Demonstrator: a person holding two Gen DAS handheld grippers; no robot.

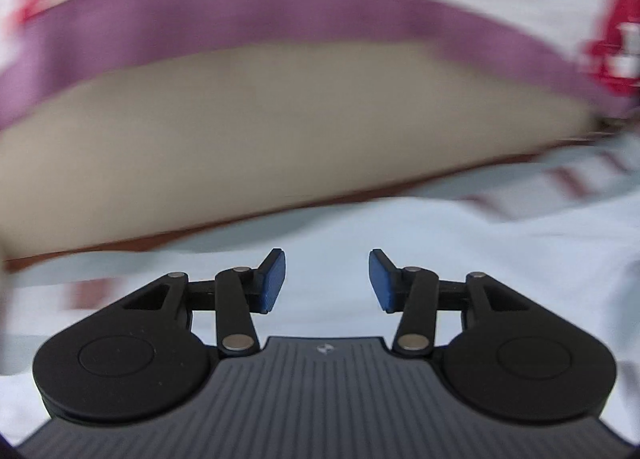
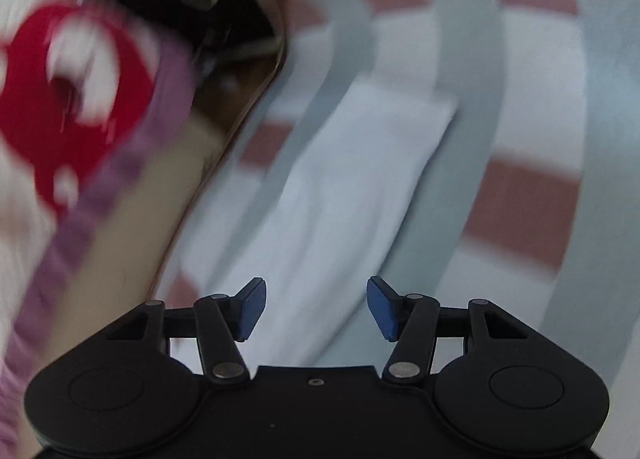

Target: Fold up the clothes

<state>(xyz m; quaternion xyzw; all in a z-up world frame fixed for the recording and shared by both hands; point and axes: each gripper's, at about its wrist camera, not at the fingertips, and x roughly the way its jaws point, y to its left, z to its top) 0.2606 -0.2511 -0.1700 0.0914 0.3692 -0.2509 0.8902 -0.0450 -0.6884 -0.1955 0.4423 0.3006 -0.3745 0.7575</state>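
Hovering over a white garment [image 2: 340,187], left gripper [image 1: 327,279] jaws wide apart, empty, right gripper [image 2: 316,307] likewise

Checked cloth [image 2: 520,195] — motion-blurred, garment [image 1: 280,15] too

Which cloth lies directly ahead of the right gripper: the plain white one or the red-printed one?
The plain white folded cloth, lying on the striped sheet ahead of the open right gripper. The white cloth with red print and purple band sits off left.
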